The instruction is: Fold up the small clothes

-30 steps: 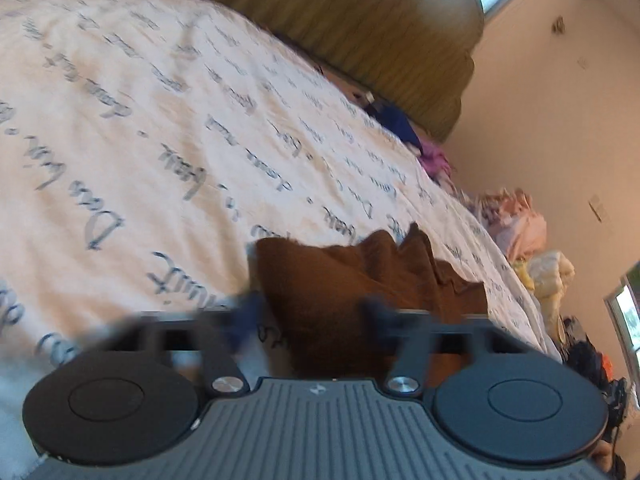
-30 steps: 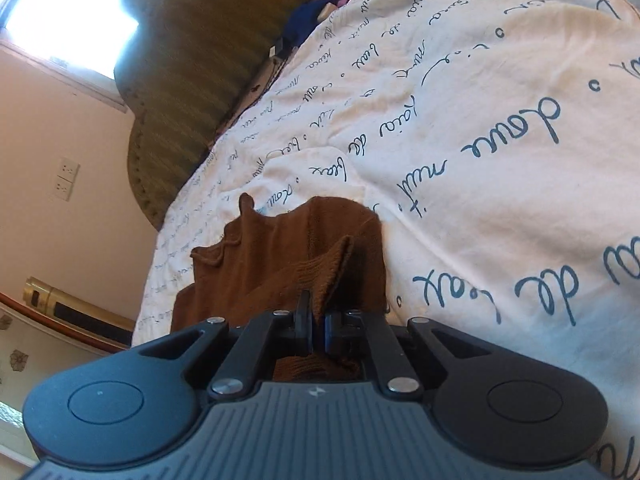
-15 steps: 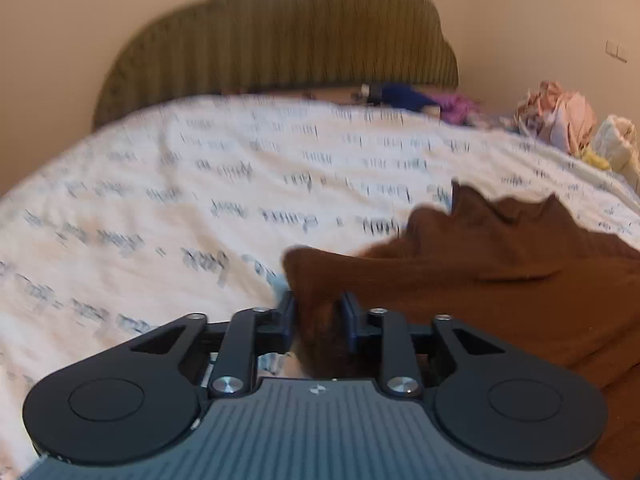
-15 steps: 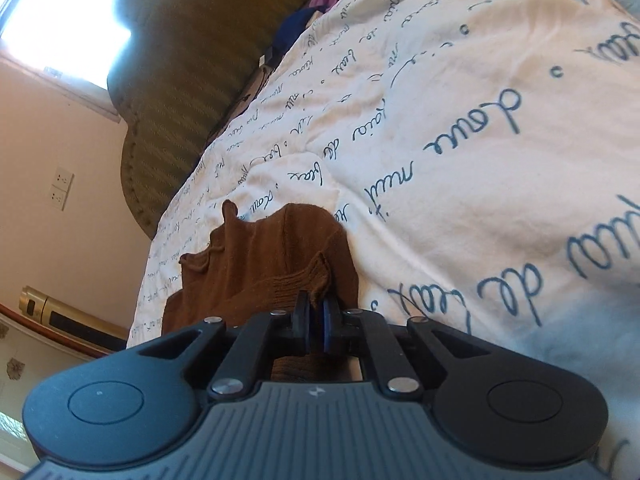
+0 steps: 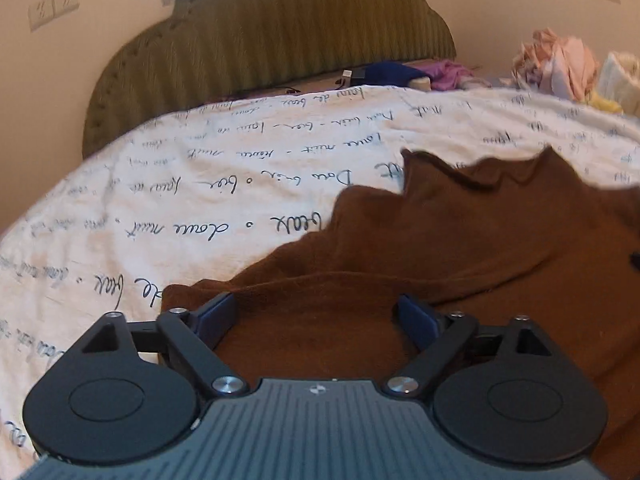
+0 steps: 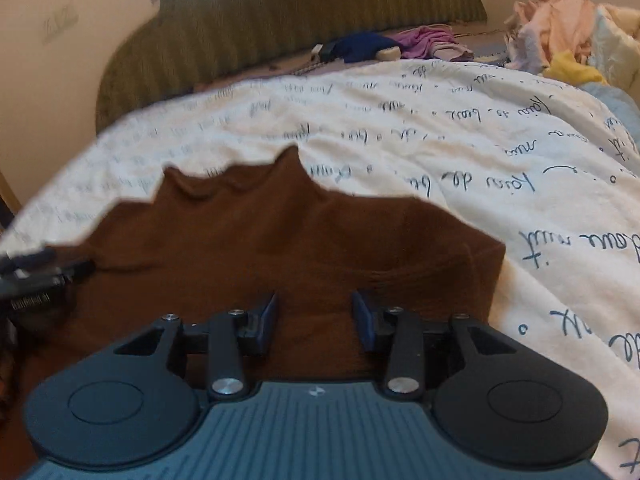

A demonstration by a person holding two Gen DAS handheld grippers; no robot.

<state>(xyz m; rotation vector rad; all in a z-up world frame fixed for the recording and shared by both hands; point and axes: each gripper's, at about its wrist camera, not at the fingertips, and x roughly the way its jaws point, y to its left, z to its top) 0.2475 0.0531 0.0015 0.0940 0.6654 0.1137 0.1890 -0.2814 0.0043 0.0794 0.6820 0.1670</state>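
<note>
A small brown knit garment lies spread on the white bedspread with blue script. My left gripper is open, its blue-padded fingers apart over the garment's near left corner. In the right wrist view the same garment lies flat with its ribbed hem at the right. My right gripper is open over the garment's near edge, holding nothing. The left gripper's tip shows at the left edge of that view.
A green ribbed headboard stands at the far end of the bed. Blue and purple clothes lie by it. A heap of pink, yellow and pale clothes sits at the far right. The wall has sockets.
Both grippers were shut on the brown garment's edges and have opened, letting it go. The garment now lies flatter and spread. Both views have swung level toward the headboard.
</note>
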